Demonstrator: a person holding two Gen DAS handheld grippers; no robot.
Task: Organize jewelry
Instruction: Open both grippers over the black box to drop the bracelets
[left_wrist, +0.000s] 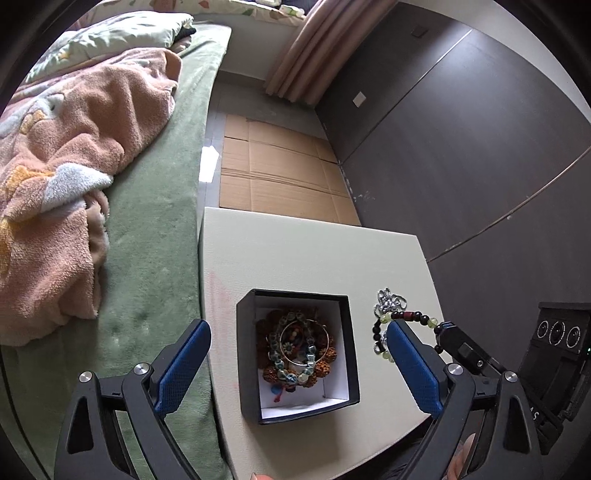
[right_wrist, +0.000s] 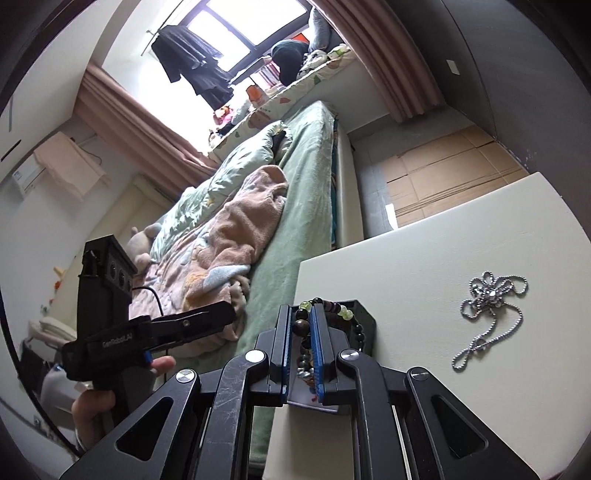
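- Beaded bracelet: dark round beads with a few pale green ones and a reddish barrel bead, on a loop. Pinched between the blue pads of the right gripper, whose jaws are closed on it; the rest of the loop hangs free to one side.
- In the left wrist view the same bracelet hangs near the box's right wall, above the tabletop, not yet over the opening.
- Black box: square, matte dark walls, white lining. Already holds a knobbly brown seed strand, a glassy blue-green bead strand and a thin metal hoop, heaped together.
- Left gripper: jaws stand wide apart, nothing between them, spanning the box from above. Textured blue pads.
- Silver ball chain: fine, shiny, in loose loops on the table, well apart from the box.
- Table: cream, smooth, matte. Green plush bed cover alongside it.
- Step in hand, judged: place bracelet in box. Carry it over the middle of the opening, lower until the hanging loop pools on the heap, then release; dropping from height risks beads catching the rim. Left gripper should clear the opening or steady a wall.
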